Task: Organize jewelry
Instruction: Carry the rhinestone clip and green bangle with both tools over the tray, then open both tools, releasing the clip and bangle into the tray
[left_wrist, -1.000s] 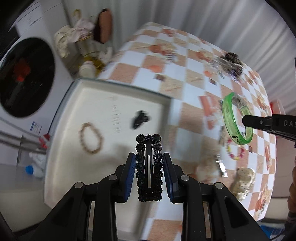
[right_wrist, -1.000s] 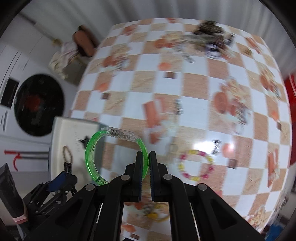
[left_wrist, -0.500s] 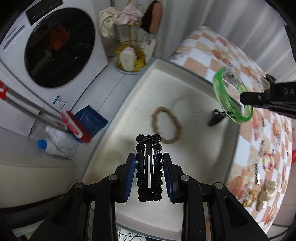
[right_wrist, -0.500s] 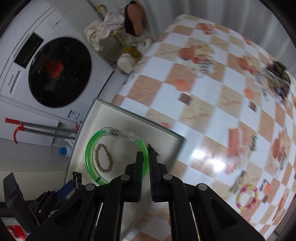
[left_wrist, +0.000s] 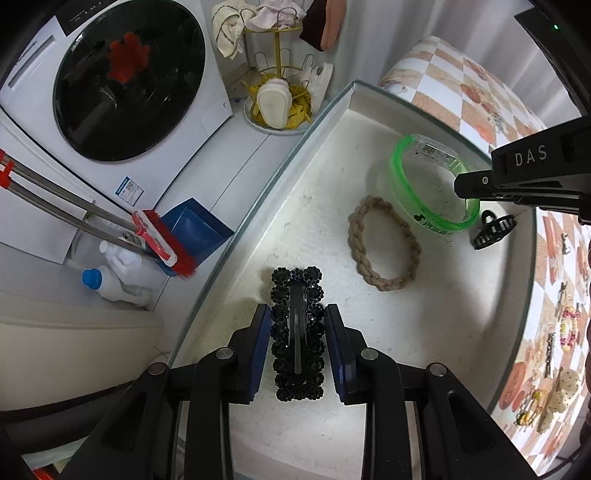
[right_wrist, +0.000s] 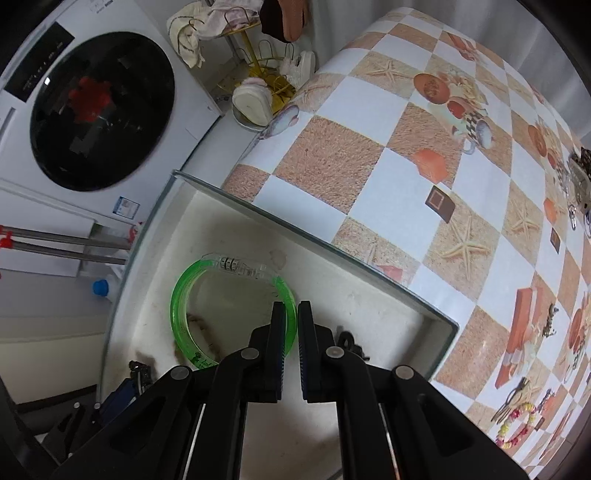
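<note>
My left gripper (left_wrist: 297, 314) is shut on a black beaded hair clip (left_wrist: 297, 332), held just over the near part of the white tray (left_wrist: 325, 110). My right gripper (right_wrist: 291, 312) is shut on the rim of a green translucent bangle (right_wrist: 177, 306), which hangs low over the tray (right_wrist: 258, 216). From the left wrist view the bangle (left_wrist: 399, 184) hangs above the tray's far side, pinched by the right gripper (left_wrist: 469, 192). A braided beige bracelet (left_wrist: 384, 243) and a small black claw clip (left_wrist: 493, 229) lie in the tray.
The tray sits at the edge of a checkered tablecloth (right_wrist: 424, 147) with more jewelry scattered at the right (left_wrist: 554, 369) (right_wrist: 517, 417). Beyond the table edge stand a washing machine (left_wrist: 129, 81), a shoe rack (left_wrist: 277, 99), a brush and a bottle (left_wrist: 118, 280).
Both grippers have swung from over the tablecloth to over the tray and sunk toward it, carrying the hair clip and the green bangle. Both grips are unchanged.
</note>
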